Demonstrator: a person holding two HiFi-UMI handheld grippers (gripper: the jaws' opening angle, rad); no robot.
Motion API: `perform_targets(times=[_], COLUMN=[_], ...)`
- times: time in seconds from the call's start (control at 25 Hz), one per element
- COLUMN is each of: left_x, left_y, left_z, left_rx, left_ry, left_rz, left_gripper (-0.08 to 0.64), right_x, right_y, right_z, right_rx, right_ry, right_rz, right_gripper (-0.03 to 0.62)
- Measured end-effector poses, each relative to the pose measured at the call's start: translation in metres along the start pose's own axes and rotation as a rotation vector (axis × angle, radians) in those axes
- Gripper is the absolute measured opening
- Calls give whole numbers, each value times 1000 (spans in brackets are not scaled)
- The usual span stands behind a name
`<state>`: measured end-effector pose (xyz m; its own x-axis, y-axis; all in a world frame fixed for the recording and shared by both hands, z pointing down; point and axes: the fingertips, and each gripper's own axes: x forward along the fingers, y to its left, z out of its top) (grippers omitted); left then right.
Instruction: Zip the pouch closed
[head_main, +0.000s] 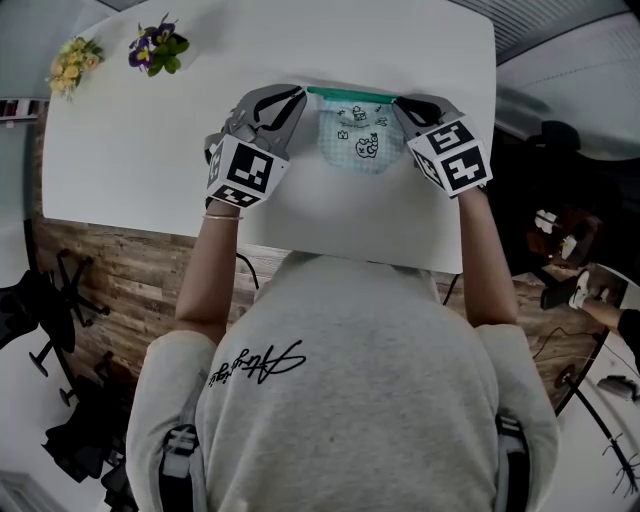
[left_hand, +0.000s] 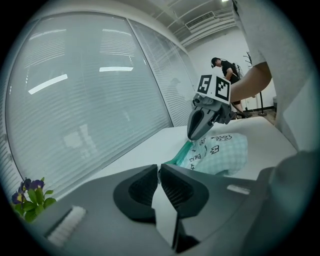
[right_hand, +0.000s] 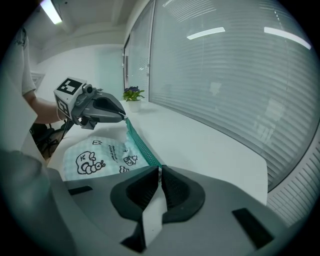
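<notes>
While both tools are engaged at the pouch (head_main: 357, 148), the relation governing the coming move is the line of its green zip (head_main: 350, 95). In the head view the zip runs straight across the upper middle of the frame. It spans from the left hand-held gripper (head_main: 303, 95) to the right hand-held gripper (head_main: 398, 103). The checked body of the pouch spreads toward the lower frame over the white counter (head_main: 150, 140).

Findings:
- The left hand-held gripper (left_hand: 159, 170) is closed, pinching the near end of the zip band.
- The right hand-held gripper (right_hand: 160, 171) is likewise closed on the opposite end. Whether it holds the slider tab or only the band cannot be told.
- In each gripper view the band leads away from the tips to the other gripper at its far end, so the long axis lies directly ahead of both.
- The band appears taut. Whether the pouch rests on the counter or hangs just above it cannot be determined.

Assessment: neither hand is nearer, since each holds one end. The closing stroke must travel along this axis, one end anchored and the slider drawn across. The slider's position is not visible in any view.
</notes>
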<state>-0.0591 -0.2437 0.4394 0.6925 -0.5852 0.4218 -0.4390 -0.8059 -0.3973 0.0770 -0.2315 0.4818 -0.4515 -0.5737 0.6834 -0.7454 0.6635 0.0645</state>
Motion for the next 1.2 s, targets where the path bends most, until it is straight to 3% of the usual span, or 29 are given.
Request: perform_targets(times=[0.68,0.8,0.96,1.2], left_x=[20,19,19,12], left_y=[4,7,9,6], left_z=[-34,-33,-32,-22], left_rx=[-67,-77,-88,-117], left_ry=[107,94,85,49], left_rz=[-8,5,14,21], left_gripper=[35,88,155,184], right_x=[14,18,19,13], right_y=[-17,-15,-15,-22], right_z=[7,3,1,-3], right_rx=[85,85,97,157], right_ry=[-46,-27,-38,-64], right_rz=[-83,-73,-77,-122], right_gripper=[58,117,131,244])
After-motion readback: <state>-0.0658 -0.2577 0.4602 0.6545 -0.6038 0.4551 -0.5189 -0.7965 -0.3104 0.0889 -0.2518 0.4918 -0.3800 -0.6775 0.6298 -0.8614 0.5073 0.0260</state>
